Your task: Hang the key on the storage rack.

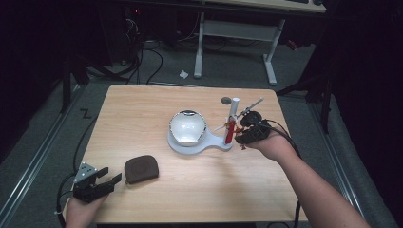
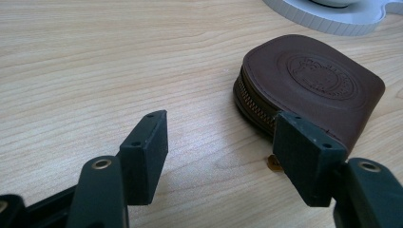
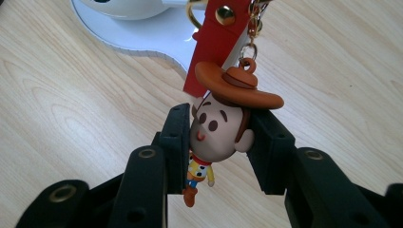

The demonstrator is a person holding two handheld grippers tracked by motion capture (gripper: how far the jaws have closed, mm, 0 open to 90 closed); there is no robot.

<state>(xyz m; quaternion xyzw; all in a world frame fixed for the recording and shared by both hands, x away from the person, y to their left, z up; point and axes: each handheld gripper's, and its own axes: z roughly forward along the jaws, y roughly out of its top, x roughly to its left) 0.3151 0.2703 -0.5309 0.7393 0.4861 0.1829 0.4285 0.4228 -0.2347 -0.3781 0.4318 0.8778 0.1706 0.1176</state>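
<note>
Small cowboy-figure keychain charm with brown hat and red strap [image 3: 219, 124], hanging by the white stand [image 1: 209, 140], head clamped between right gripper [image 3: 223, 137] jaws; left gripper [image 2: 221, 156] agape beside brown zipped leather pouch [image 2: 309, 85]; risk: a tug topples the stand.

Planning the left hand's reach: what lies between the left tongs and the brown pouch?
Only bare tabletop separates the left tongs from the brown pouch, seen in the left gripper view.
</note>
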